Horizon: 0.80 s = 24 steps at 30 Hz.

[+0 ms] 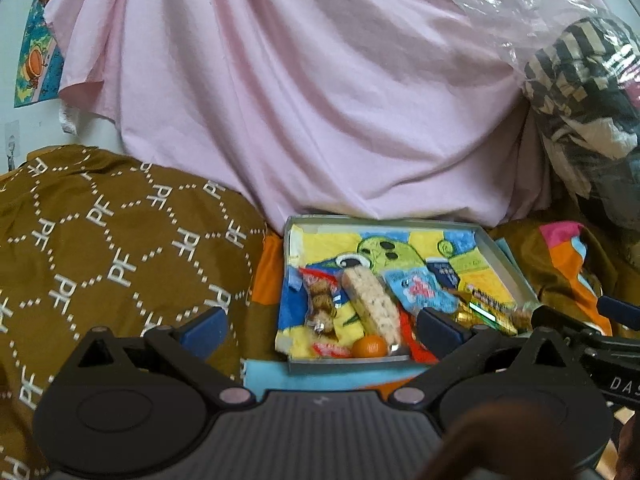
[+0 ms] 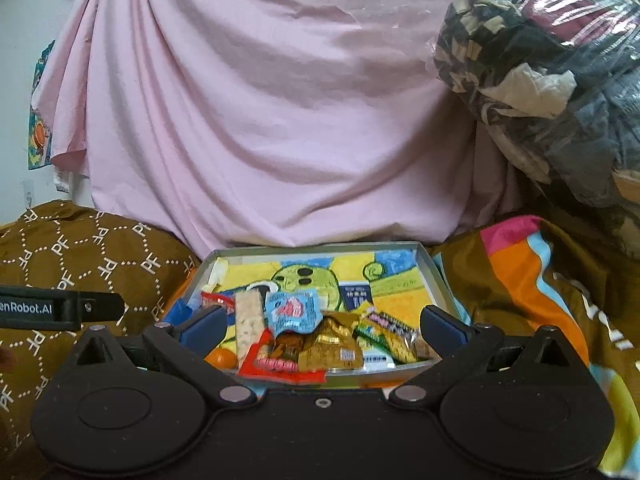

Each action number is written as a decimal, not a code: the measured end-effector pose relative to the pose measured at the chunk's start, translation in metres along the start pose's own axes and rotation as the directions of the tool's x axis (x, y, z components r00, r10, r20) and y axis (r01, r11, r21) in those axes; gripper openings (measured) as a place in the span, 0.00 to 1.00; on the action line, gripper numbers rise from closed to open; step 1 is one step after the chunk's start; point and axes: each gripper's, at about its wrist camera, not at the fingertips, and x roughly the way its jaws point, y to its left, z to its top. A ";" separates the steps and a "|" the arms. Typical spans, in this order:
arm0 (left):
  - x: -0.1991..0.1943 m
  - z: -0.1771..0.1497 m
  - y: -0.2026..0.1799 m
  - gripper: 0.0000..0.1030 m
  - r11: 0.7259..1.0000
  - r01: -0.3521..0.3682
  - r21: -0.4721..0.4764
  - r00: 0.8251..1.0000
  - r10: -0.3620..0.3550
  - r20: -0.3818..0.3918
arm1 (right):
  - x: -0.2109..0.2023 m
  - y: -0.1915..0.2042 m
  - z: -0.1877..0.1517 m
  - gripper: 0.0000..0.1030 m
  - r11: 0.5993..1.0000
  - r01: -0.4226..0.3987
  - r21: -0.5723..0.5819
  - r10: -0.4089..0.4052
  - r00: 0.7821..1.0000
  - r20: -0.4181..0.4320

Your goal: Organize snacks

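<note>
Soft, even daylight; fisheye-bent edges, slight blur, dark corners.

Probably a bedroom: blankets [image 1: 100,240], draped pink sheet [image 1: 300,80]

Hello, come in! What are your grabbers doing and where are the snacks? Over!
Left gripper open, empty. Right gripper open, empty. Snacks piled in the tray; red wrapper over the front rim. Nothing in the way.

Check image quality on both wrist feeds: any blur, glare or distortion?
Left wrist view: strong fisheye bending with dark corners, glare on the crinkled clear plastic bag, the gold-green snack wrapper smeared, a blurry brown shape at the bottom right. Right wrist view: same bending, glare on that bag, soft even light, the shallow grey snack box reasonably sharp.
</note>
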 end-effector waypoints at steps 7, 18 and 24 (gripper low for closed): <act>-0.020 -0.031 -0.004 1.00 0.998 -0.055 0.030 0.994 0.057 -0.091 | -0.025 0.004 -0.028 0.99 1.000 0.001 0.010 0.000 0.997 -0.083; -0.040 -0.059 -0.004 1.00 0.992 -0.118 0.044 0.977 0.124 -0.171 | -0.051 0.003 -0.065 0.99 1.000 0.013 0.007 -0.012 0.985 -0.171; -0.042 -0.067 0.001 1.00 0.992 -0.123 0.033 0.971 0.127 -0.202 | -0.053 0.005 -0.070 0.99 1.000 0.016 -0.009 -0.017 0.984 -0.178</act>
